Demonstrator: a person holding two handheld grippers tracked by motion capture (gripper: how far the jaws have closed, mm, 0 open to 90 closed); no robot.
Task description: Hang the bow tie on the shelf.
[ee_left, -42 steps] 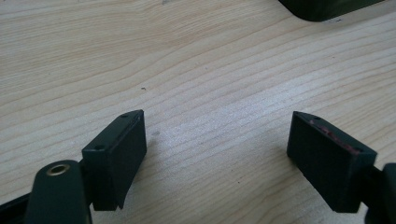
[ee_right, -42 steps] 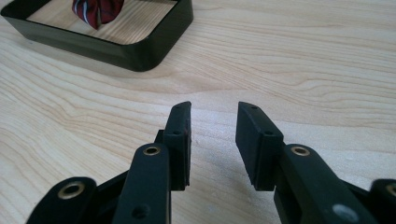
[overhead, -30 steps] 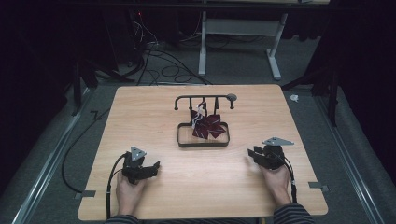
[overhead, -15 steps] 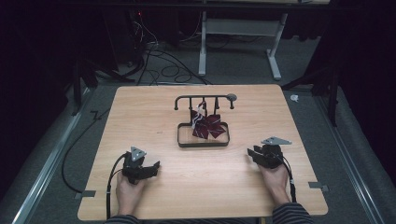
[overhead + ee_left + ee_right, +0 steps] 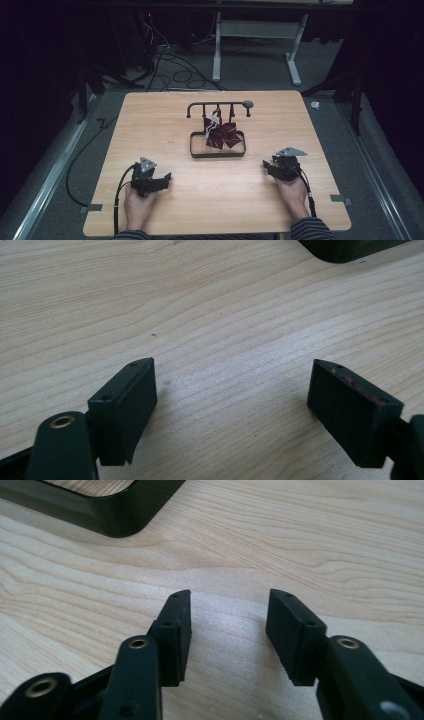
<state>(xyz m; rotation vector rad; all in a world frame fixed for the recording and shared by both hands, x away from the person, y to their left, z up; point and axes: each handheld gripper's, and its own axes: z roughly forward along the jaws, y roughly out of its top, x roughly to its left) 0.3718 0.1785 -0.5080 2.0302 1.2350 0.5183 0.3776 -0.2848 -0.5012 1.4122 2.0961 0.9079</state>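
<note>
Nearest the table's front edge, the left gripper rests low on the wooden table, held in the person's left hand. Its jaws stand wide apart with bare wood grain between them, as the left gripper view shows. The right gripper sits at the opposite front corner in the right hand; its jaws have just been opening and now stand moderately apart, with nothing between them.

Further in, at the table centre, lies a dark rimmed tray holding a crumpled dark-red cloth with a pale cord or tag on it. Behind the tray a small black rack with short pegs stands upright; whether the cloth touches it cannot be told.

Step in hand, as judged: approach to the cloth. Bring one gripper in over the near rim from above — not level, since the rim wall would block the jaws. Open fully before descent and take a raised fold, not the flat base.

Clearance: open wood lies on both sides and in front of the tray. The right gripper view shows the tray's rounded corner close ahead — keep clear of it. The rack's pegs limit room behind the cloth.
</note>
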